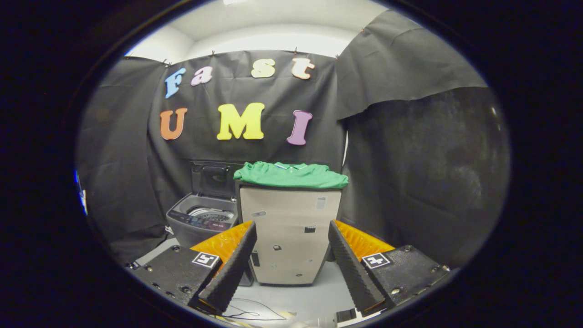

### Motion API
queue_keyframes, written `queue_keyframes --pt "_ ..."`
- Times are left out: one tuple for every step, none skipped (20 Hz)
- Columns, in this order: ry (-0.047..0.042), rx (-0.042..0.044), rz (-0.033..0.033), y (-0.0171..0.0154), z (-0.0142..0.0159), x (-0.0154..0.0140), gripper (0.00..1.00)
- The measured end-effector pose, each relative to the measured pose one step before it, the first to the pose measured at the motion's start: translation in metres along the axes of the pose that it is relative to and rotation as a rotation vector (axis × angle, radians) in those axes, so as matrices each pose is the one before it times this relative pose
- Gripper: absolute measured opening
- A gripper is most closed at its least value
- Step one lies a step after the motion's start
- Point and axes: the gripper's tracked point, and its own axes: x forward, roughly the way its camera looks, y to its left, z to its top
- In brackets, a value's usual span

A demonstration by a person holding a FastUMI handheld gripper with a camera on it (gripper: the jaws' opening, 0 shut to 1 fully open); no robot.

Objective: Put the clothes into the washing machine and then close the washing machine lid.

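A: How did the gripper [291,237] stand?

B: Its 2 fingers [230,273] were spread wide with nothing between them, gripping nothing. They hung above the pale floor [314,291], where a thin cable [255,314] lay near the tips.

A: And just ahead of them?

B: A beige cabinet [289,232] stood framed in the gap between the fingers, a little way beyond the tips.

A: Where was the clothing?

B: 1 folded green shirt [291,175] lay flat on the cabinet's top, straight ahead of the open fingers and higher than them, well apart.

A: The machine?

B: The washing machine [200,221] sat beside the cabinet, beyond the left finger, its lid [212,180] raised upright against the black cloth wall [410,159] and the drum [212,214] showing.
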Motion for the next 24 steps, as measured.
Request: queue_keyframes --pt "-0.00252 0.00408 -0.00167 -0.00083 0.00171 0.00118 0.99" --pt "-0.00207 -0.00106 -0.00461 -0.00137 0.00234 0.00168 0.99" --pt "-0.00623 -0.00178 -0.00393 -0.00073 0.00356 0.00139 0.99" --pt "-0.00012 -0.00135 -0.00418 0.00005 0.00282 0.00125 0.99" --pt "-0.00207 -0.00042 -0.00431 -0.00046 0.00285 0.00147 0.99" --pt "-0.00406 -0.00064 -0.00328 0.00033 0.00533 0.00171 0.99" --pt "-0.00102 -0.00188 -0.00608 0.00029 0.00469 0.00233 0.99" --pt "-0.00201 -0.00245 -0.00547 0.00045 0.00596 0.00173 0.99" --pt "-0.00041 -0.00327 -0.00803 0.00014 0.00652 0.00243 0.99" --pt "-0.00428 -0.00285 -0.00999 -0.00082 0.00826 0.00286 0.99" --pt "-0.00185 -0.00011 -0.00824 0.00065 0.00885 0.00355 0.99" --pt "0.00402 0.00335 -0.00795 0.00160 0.00920 0.00323 0.99" --pt "0.00290 0.00611 -0.00165 0.00242 0.00935 0.00352 0.99" --pt "-0.00377 0.00609 -0.00419 0.00200 0.01090 0.00365 0.99" --pt "-0.00595 0.00340 -0.00826 -0.00005 0.01152 0.00550 0.99" --pt "-0.00212 0.00160 -0.00384 0.00138 0.01142 0.00613 0.99" --pt "0.00012 0.00333 -0.00906 0.00067 0.00935 0.00811 0.99" --pt "0.00145 0.00797 -0.00239 0.00186 0.01102 0.00692 0.99" --pt "0.00176 0.00863 0.00434 0.00338 0.01022 0.00854 0.99" --pt "0.00572 0.00494 0.00086 0.00208 0.00749 0.01301 0.99" --pt "0.00147 0.00224 0.00283 0.00119 0.01010 0.01113 0.99" --pt "-0.00056 0.00727 0.00148 0.00037 0.01074 0.01232 0.99" --pt "0.00290 0.00959 -0.00134 0.00048 0.01159 0.01272 0.99" --pt "0.00426 0.00069 -0.00280 -0.00086 0.00896 0.01315 0.99"
